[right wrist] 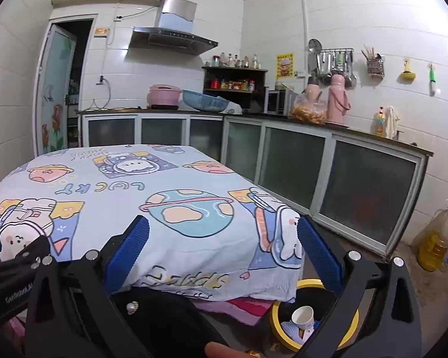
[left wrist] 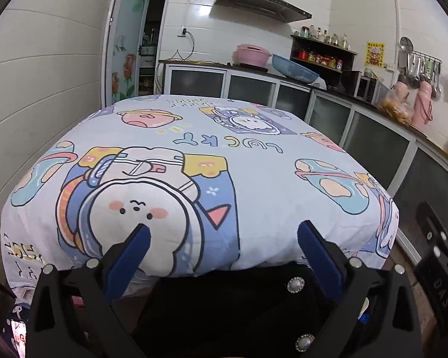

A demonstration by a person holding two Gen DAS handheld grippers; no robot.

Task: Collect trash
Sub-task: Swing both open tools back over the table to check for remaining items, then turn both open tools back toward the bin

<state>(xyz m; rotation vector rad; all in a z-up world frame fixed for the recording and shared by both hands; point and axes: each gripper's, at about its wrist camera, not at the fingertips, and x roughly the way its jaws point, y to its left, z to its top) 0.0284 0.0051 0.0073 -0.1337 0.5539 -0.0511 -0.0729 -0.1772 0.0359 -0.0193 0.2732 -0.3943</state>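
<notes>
White tiled walls and a kitchen with grey cabinet doors stand behind the counter (right wrist: 110, 185), which wears a cartoon cloth and carries nothing on top. Both tongs hang over the near edge of this counter, the left tongs (left wrist: 224, 238) and the right tongs (right wrist: 224, 235) each spread wide with nothing between the blue pads. Below the right corner of the counter sits a bin (right wrist: 306, 285) with a yellow rim, and inside it lies a white paper cup (right wrist: 302, 316) upon other trash. A big bottle (right wrist: 437, 238) of yellow liquid stands well right of the counter, on the floor.
</notes>
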